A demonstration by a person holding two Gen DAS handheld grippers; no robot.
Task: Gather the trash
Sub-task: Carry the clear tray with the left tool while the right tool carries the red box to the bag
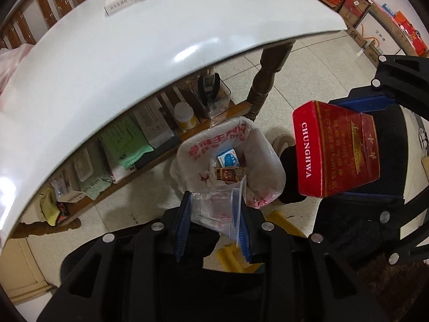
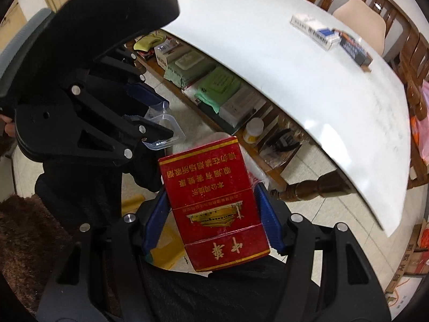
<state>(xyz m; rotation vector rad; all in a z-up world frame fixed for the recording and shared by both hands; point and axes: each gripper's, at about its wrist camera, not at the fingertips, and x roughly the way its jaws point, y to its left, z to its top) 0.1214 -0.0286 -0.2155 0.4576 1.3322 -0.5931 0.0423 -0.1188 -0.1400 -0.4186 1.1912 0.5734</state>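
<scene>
A trash bin lined with a white plastic bag (image 1: 257,147) stands on the floor beside the table and holds several bits of packaging. My left gripper (image 1: 214,214) is shut on a clear plastic container (image 1: 211,209) right above the bin's near rim; it also shows in the right wrist view (image 2: 167,131). My right gripper (image 2: 211,209) is shut on a red Chunghwa cigarette box (image 2: 214,204), held to the right of the bin, also in the left wrist view (image 1: 335,150).
A white table (image 1: 134,53) carries cigarette packs (image 2: 316,30). Its lower wooden shelf (image 1: 128,182) holds boxes, green packets and a jar. Cardboard boxes (image 1: 356,8) line the far wall. A yellow object (image 1: 233,257) lies on the floor.
</scene>
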